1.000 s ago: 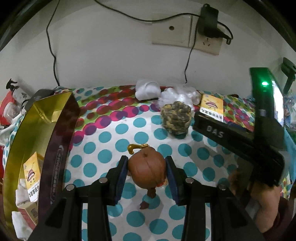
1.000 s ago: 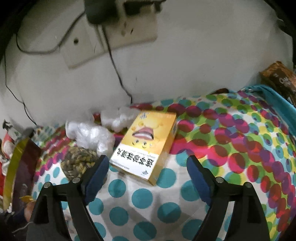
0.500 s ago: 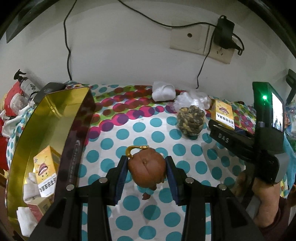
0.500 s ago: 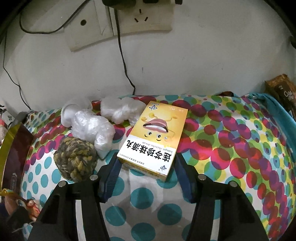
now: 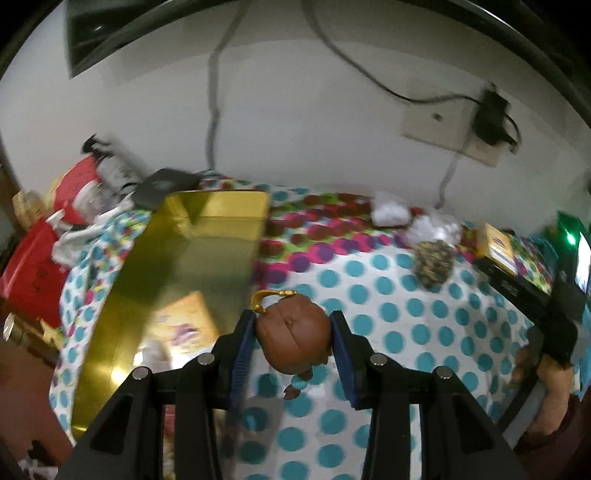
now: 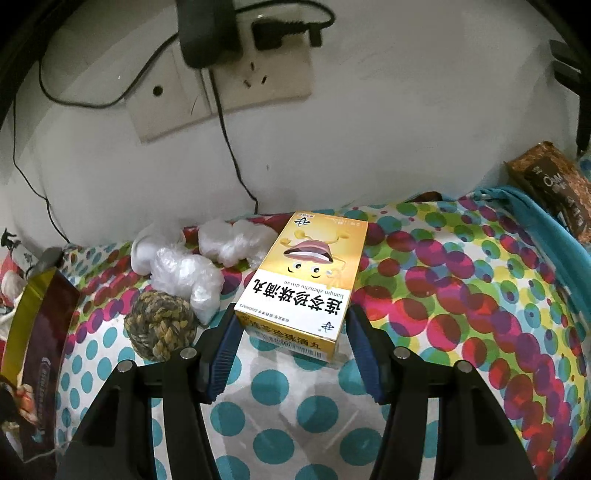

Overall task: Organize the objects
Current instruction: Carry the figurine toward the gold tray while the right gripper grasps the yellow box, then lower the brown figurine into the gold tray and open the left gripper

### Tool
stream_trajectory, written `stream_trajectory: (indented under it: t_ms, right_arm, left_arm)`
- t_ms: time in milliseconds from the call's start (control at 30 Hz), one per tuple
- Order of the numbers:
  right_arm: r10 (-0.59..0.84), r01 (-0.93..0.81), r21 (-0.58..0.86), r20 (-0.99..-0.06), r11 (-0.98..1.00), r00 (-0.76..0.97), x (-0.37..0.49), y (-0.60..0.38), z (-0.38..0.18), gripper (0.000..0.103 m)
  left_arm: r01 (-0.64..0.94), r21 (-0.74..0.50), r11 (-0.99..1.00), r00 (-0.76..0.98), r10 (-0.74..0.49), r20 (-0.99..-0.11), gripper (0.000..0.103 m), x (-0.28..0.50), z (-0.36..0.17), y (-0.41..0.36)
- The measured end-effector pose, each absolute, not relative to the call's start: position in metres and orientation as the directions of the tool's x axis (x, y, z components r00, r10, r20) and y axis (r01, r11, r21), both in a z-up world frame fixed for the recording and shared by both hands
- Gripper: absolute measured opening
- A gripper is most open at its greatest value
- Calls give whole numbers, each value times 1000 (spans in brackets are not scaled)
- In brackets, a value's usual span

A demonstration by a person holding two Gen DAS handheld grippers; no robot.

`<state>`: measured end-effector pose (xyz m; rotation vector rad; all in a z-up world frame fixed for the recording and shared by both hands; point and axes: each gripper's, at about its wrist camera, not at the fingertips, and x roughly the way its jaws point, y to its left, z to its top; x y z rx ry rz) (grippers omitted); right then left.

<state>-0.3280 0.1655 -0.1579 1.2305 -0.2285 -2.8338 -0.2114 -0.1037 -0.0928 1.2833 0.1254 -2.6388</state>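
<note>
My left gripper [image 5: 292, 334] is shut on a brown figurine [image 5: 293, 338] with a gold hook on top, held above the dotted cloth beside the gold tin box [image 5: 173, 269]. The tin holds a yellow box [image 5: 184, 328]. My right gripper [image 6: 291, 332] has its blue pads [image 6: 225, 347] on either side of the near end of a yellow medicine box [image 6: 306, 284] that lies on the cloth; the pads look to be touching its sides. The same box also shows far right in the left wrist view [image 5: 496, 249].
A woven rope ball [image 6: 160, 330] and crumpled white plastic bags [image 6: 184, 271] lie left of the medicine box. A wall socket with a charger [image 6: 201, 33] is behind. A brown packet [image 6: 554, 192] sits at the right edge. Red boxes [image 5: 33, 258] stand left of the tin.
My left gripper has lifted the figurine and carried it left toward the tin. My right gripper has moved up to the yellow box and closed its jaws in around it.
</note>
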Motion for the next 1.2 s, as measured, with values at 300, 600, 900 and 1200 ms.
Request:
stream_trajectory:
  t_ms: [300,600,900,1200]
  right_arm:
    - [-103,-43,181,-723,-982,-683,-328,177,-159,54]
    - [-98,-40,171,-726,-985,-680,-330,175,-161,54]
    - [-97,-35,163,-729,-986,-678,-332,174,-161,54]
    - [-93,-36,158,-734,-987,-673,-334,171,-161,54]
  left_arm:
    - [317,-126,-940,-563,-80,-823,41,-193,-92,-164]
    - [310,-246,-918,-614,4,-789,41,-182,-73,-183]
    - [409,-54,-911,-537,-193,-821,41,-194,-87,-206]
    - [448,-32,-893,-502,-222,-836,41,-203,-108,-220]
